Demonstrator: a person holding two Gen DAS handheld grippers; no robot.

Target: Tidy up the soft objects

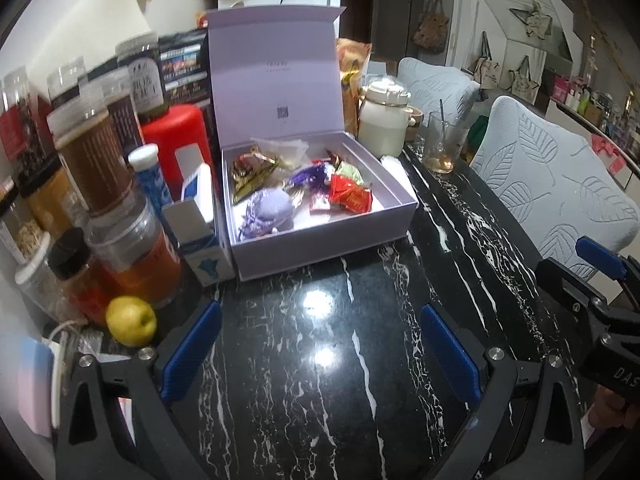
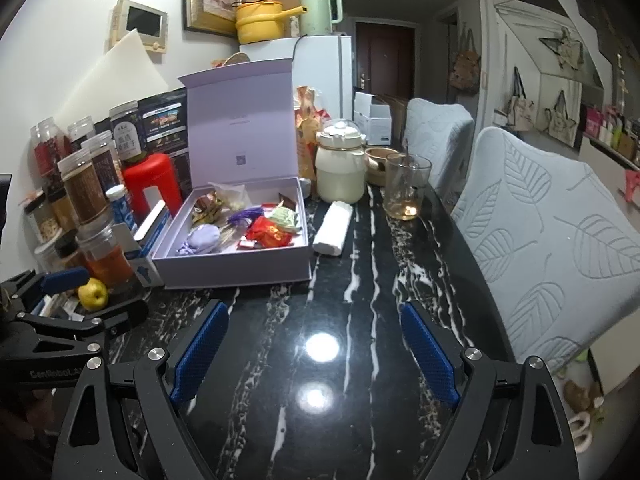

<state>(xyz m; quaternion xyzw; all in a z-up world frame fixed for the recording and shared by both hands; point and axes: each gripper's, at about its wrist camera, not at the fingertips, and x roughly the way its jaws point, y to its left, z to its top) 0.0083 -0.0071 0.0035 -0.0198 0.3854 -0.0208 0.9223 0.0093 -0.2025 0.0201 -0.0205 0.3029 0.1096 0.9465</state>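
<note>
1. Marble surface (image 1: 400, 280), black with white veins, carries a lilac box (image 1: 320, 248) with its lid (image 1: 276, 76) standing upright at the back.
2. Inside the box lie the soft things: a purple pouch (image 1: 266, 210) in the near-left corner, a red packet (image 1: 352, 196) toward the right, a pale green wrapper (image 1: 350, 172) behind it, a violet wrapper (image 1: 308, 176) in the middle and a gold-brown packet (image 1: 250, 170) at the back left.
3. Left gripper (image 1: 320, 344) hangs over bare marble in front of the box, jaws wide apart with nothing between them.
4. Right gripper (image 2: 316, 344) hangs beside it over the same bare stretch, jaws likewise spread and empty; neither gripper touches the box.
5. A white roll (image 2: 334, 228) lies on the surface just right of the box, outside it.
6. Left of the box stand crowded jars (image 1: 92, 156), a red canister (image 1: 176, 144), a blue tube (image 1: 150, 176) and a small blue-and-white carton (image 1: 200, 236) touching the box wall.
7. A yellow-green apple (image 1: 130, 320) sits on the surface near the left gripper's left finger.
8. Behind the box to the right stand a cream jug (image 2: 340, 168) and a glass (image 2: 406, 192) with a spoon in it.
9. Two chairs (image 2: 552, 240) in pale leaf-patterned covers line the right edge of the surface.
10. In the right wrist view the left gripper shows at the lower left, close to the apple.
</note>
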